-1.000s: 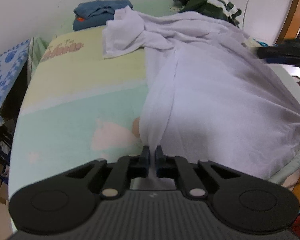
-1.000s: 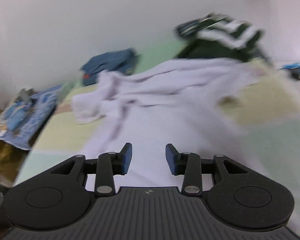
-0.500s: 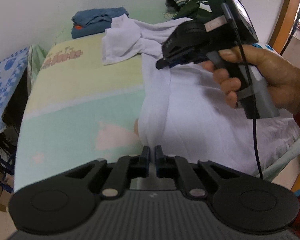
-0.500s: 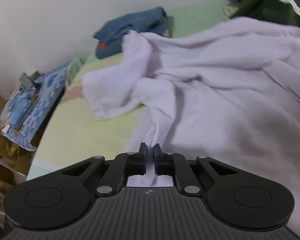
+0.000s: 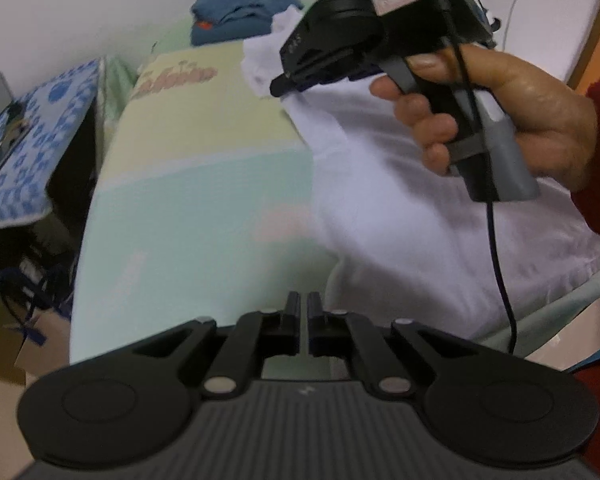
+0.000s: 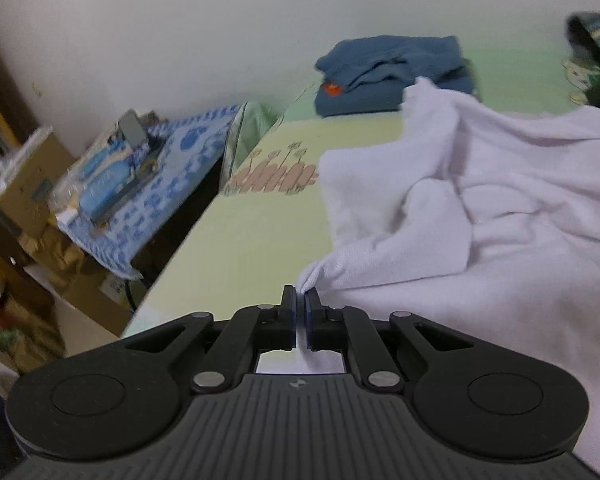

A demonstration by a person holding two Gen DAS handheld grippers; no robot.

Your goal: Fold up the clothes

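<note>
I saw one white garment (image 6: 500,240), one blue pile (image 6: 392,72); my right gripper (image 6: 300,300) pinched white cloth, my left gripper (image 5: 303,304) was pressed together, empty.

Soft, even indoor light fills both fisheye views with only faint shadows in the folds of the white garment (image 6: 500,220), while the left wrist view is smeared by motion blur, the right is sharper, and both bend strongly and darken at the corners.
</note>
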